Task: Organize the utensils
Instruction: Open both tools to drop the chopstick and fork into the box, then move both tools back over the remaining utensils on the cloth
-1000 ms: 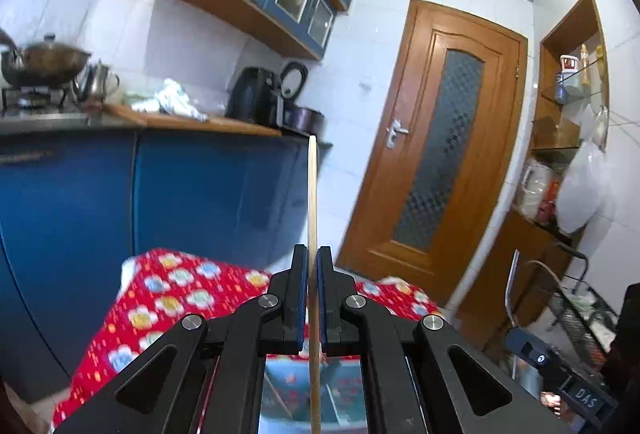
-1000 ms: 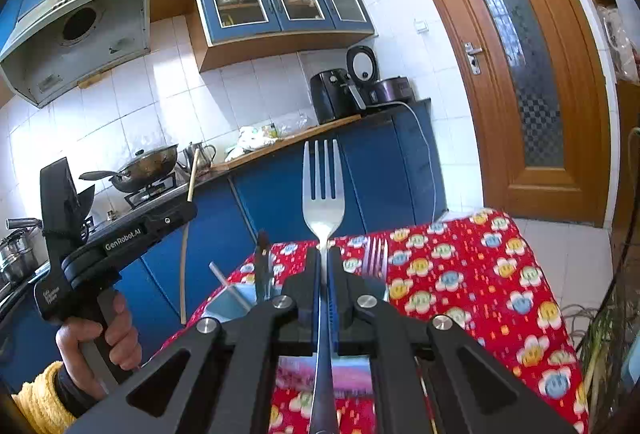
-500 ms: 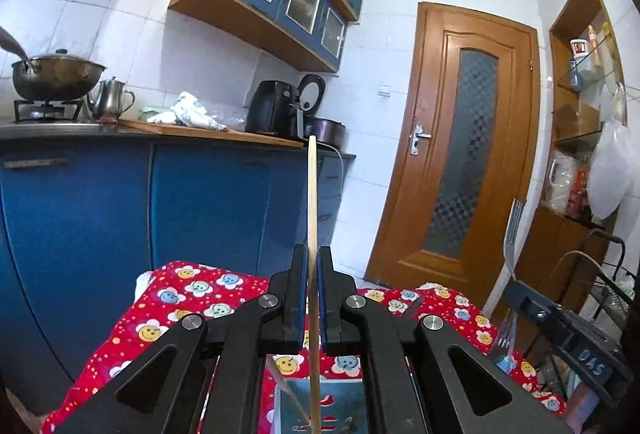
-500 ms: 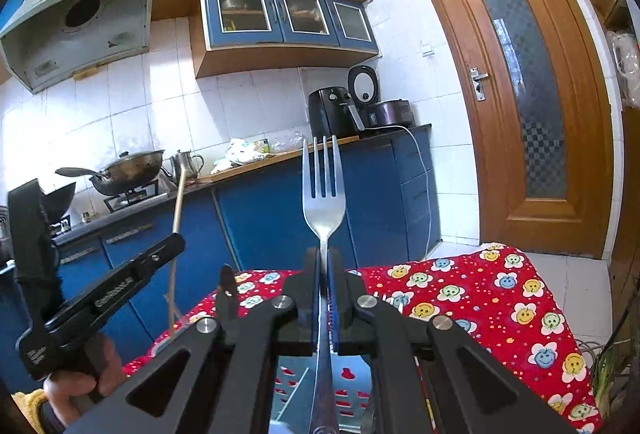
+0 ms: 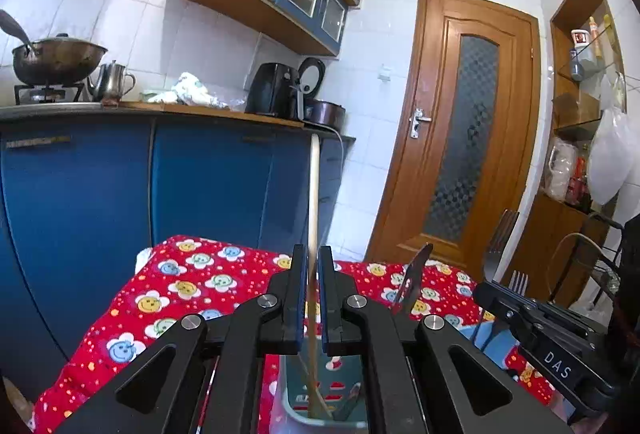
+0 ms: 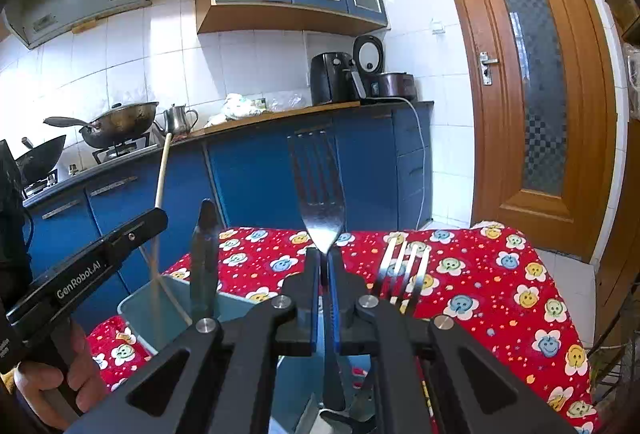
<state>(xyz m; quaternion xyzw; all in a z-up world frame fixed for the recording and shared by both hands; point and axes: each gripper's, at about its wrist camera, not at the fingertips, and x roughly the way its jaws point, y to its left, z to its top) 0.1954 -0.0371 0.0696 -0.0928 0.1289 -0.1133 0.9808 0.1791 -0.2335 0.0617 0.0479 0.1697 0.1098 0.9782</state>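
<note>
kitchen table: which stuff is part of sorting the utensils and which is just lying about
Job: chopstick in left gripper; fork in right gripper; utensil holder; second fork; knife.
Lying about: wok, kettle, air fryer.

Tight room over our holder (image 6: 136,308)

A knife (image 6: 203,262) and fork (image 6: 404,270) stand upright inside — we see bare tablecloth (image 6: 500,286) to its right.

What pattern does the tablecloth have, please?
Red tablecloth with multicoloured smiley-face flowers; clearest in the right wrist view.
</note>
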